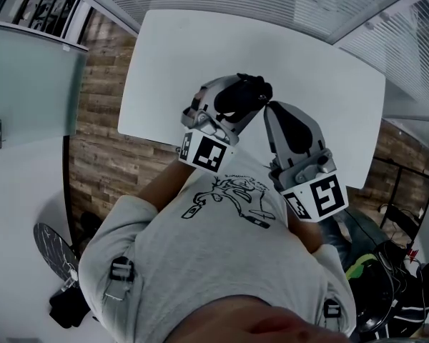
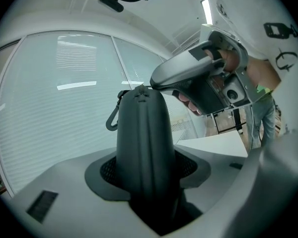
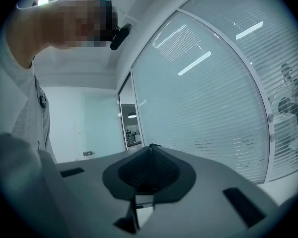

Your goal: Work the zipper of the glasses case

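Observation:
In the head view I hold both grippers up over the white table (image 1: pixel 329 84). My left gripper (image 1: pixel 232 104) is shut on the black glasses case (image 1: pixel 252 90). In the left gripper view the case (image 2: pixel 141 143) stands between the pads, its narrow end pointing away, with a small clip (image 2: pixel 112 118) hanging at its left. My right gripper (image 2: pixel 154 85) comes in from the right and its tips meet the case's far end. In the right gripper view its jaws (image 3: pixel 150 150) are closed together, with a thin dark zipper pull (image 3: pixel 151 146) showing at the tips; the case itself is hidden there.
A glass wall with blinds (image 2: pixel 74 83) lies beyond the table. Wood flooring (image 1: pixel 100 120) runs along the table's left side. Bags and dark gear (image 1: pixel 393 284) lie on the floor at lower right, more dark items (image 1: pixel 57 263) at lower left.

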Motion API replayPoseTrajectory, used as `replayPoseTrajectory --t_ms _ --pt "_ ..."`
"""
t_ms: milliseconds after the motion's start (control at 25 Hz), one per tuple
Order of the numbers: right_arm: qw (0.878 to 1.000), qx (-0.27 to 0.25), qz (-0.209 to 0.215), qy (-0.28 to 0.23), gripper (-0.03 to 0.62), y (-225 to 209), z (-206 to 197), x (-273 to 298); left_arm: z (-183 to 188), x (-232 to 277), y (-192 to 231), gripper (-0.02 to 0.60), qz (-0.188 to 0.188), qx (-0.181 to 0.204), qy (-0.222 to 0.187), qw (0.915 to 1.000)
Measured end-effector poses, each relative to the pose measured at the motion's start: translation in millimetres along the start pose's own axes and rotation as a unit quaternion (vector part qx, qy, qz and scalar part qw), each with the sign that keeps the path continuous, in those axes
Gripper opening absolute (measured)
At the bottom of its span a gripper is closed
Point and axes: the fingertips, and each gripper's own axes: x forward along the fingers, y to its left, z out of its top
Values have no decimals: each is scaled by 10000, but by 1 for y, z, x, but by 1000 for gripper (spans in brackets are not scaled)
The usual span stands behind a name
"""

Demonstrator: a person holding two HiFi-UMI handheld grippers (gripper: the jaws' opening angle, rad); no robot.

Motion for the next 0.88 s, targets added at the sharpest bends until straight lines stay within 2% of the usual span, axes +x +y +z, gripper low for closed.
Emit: replayPoseTrajectory --t_ms 200,360,480,600,760,880 --pt "9977 625 217 -123 3 -5 2 -2 -1 3 3 250 68 248 39 9997" --pt "9971 725 222 -114 3 -9 1 -1 -3 3 4 250 70 387 69 9992" --pt "9976 654 175 -114 3 -9 0 -1 -4 2 3 250 39 385 69 9992" --pt "9994 345 11 -39 3 -13 -1 -4 -4 2 -4 250 -119 431 -12 9990" --pt "9997 121 -210 54 2 -21 -2 -6 5 -2 -12 250 -381 487 -328 9975" --pt "9992 212 -350 -5 2 -34 0 -12 11 -6 -11 249 -417 461 -491 9969"
